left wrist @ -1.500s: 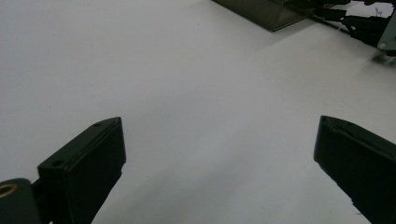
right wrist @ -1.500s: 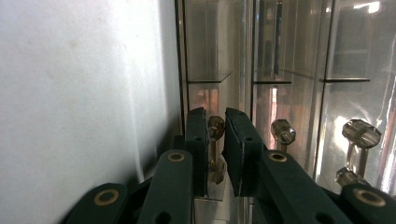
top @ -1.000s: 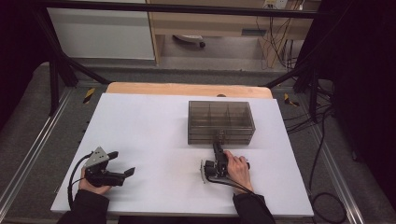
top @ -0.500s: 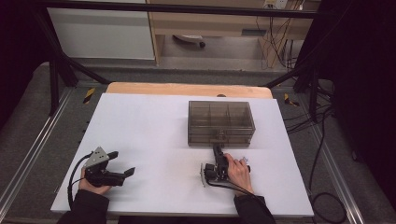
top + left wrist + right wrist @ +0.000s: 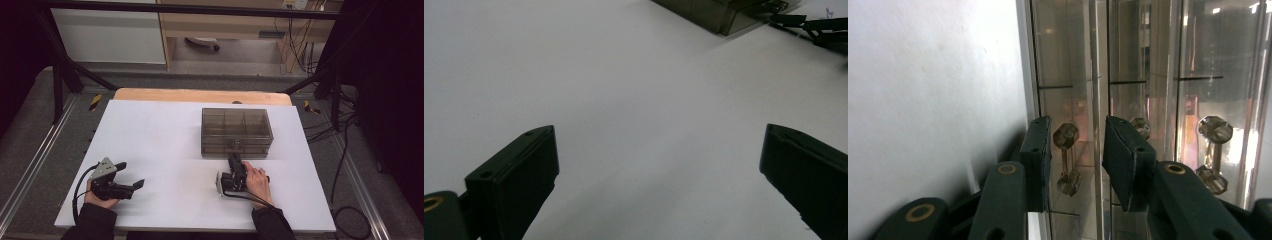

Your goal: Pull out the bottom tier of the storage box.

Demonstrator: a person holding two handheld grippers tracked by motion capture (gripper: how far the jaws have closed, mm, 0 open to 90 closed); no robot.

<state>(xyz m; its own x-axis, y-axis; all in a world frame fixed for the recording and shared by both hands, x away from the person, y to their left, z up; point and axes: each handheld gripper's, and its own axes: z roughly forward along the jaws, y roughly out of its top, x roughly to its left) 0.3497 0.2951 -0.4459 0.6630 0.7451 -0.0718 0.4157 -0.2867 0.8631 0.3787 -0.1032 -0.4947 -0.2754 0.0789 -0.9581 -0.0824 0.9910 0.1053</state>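
Observation:
A smoky see-through drawer box (image 5: 237, 131) stands on the white table (image 5: 165, 135), right of its middle. My right gripper (image 5: 234, 159) lies on its side at the box's front face, held by a hand. In the right gripper view its jaws (image 5: 1077, 145) have just been opening; a small clear drawer handle (image 5: 1066, 160) stands between them, close to the left pad and not pressed. My left gripper (image 5: 131, 175) rests at the front left of the table, open wide over bare surface (image 5: 659, 150).
A second drawer handle (image 5: 1215, 150) shows to the right of my right gripper's jaws. The box's corner (image 5: 714, 12) and the right gripper (image 5: 819, 30) appear far off in the left gripper view. A wooden edge (image 5: 200, 95) runs behind the table.

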